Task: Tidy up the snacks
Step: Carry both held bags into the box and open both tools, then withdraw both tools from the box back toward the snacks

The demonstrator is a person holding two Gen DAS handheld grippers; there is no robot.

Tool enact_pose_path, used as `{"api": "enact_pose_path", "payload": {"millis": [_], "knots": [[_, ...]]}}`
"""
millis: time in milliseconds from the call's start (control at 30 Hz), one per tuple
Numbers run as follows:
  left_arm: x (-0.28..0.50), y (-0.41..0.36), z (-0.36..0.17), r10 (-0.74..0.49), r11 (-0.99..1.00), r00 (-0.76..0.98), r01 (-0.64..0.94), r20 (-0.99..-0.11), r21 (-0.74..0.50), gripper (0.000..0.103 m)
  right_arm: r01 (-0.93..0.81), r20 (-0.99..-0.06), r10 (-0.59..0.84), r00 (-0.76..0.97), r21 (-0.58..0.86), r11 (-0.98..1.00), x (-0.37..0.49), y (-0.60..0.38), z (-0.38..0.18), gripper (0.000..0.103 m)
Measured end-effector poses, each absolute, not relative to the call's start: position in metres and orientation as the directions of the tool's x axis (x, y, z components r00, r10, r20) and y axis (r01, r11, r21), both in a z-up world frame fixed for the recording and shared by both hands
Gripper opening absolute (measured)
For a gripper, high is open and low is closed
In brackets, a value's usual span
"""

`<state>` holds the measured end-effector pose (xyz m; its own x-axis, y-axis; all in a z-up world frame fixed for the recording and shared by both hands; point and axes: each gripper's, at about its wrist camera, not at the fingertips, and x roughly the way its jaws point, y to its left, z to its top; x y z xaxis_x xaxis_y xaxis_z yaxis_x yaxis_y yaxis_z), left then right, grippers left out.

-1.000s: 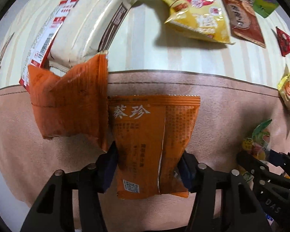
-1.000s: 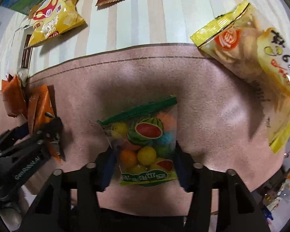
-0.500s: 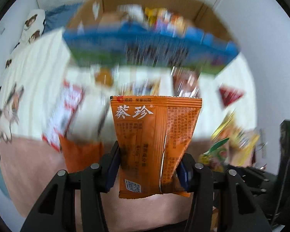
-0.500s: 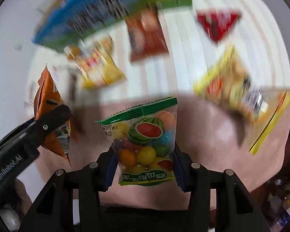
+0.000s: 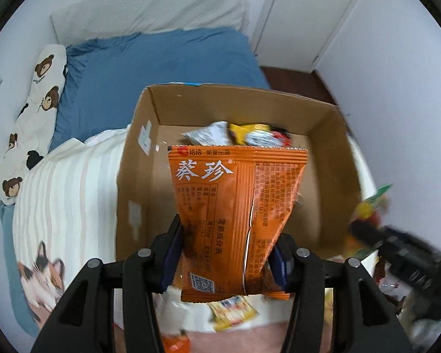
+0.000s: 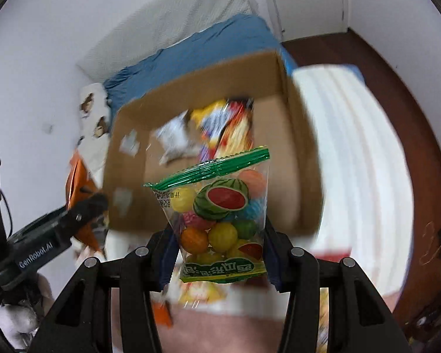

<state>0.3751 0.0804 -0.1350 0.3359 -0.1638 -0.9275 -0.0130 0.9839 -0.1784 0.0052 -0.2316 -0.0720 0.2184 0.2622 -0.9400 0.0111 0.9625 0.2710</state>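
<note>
My left gripper is shut on an orange snack packet and holds it upright in front of an open cardboard box. My right gripper is shut on a clear fruit-candy bag with a green top, also raised before the same box. Several snack packets lie inside the box. The left gripper also shows at the left of the right wrist view, and the right gripper at the right of the left wrist view.
The box stands on a bed with a striped cream blanket, blue bedding and a bear-print pillow. Loose snacks lie on the bed below the grippers. White walls and a door stand behind.
Both grippers have lifted their packets off the pink blanket and swung up, so the views now face the open box instead of the snacks lying on the bed.
</note>
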Motion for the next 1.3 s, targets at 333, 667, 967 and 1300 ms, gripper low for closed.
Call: {"api": "enact_pose_path", "payload": {"millis": [333, 667, 967, 1300], "knots": [[0.471, 0.116, -0.22, -0.064, 0.995, 0.124, -0.067, -0.99, -0.073, 0.05, 0.034, -0.989, 0.103, 0.11, 0.107, 0.994, 0.13, -0.231, -0.137, 0.053], [0.494, 0.115, -0.239, -0.102, 0.993, 0.099, -0.049, -0.99, -0.107, 0.079, 0.038, -0.998, 0.037, 0.058, 0.039, 0.999, 0.167, -0.222, -0.181, 0.07], [0.491, 0.115, -0.236, -0.135, 0.988, 0.114, -0.062, -0.984, -0.143, 0.096, 0.0, -0.996, 0.067, 0.062, 0.067, 0.998, 0.166, -0.21, -0.18, 0.098], [0.452, 0.114, -0.207, -0.099, 0.988, 0.227, -0.096, -0.969, -0.123, 0.096, -0.022, -0.99, 0.094, 0.101, 0.092, 0.995, 0.123, -0.206, -0.161, 0.098]]}}
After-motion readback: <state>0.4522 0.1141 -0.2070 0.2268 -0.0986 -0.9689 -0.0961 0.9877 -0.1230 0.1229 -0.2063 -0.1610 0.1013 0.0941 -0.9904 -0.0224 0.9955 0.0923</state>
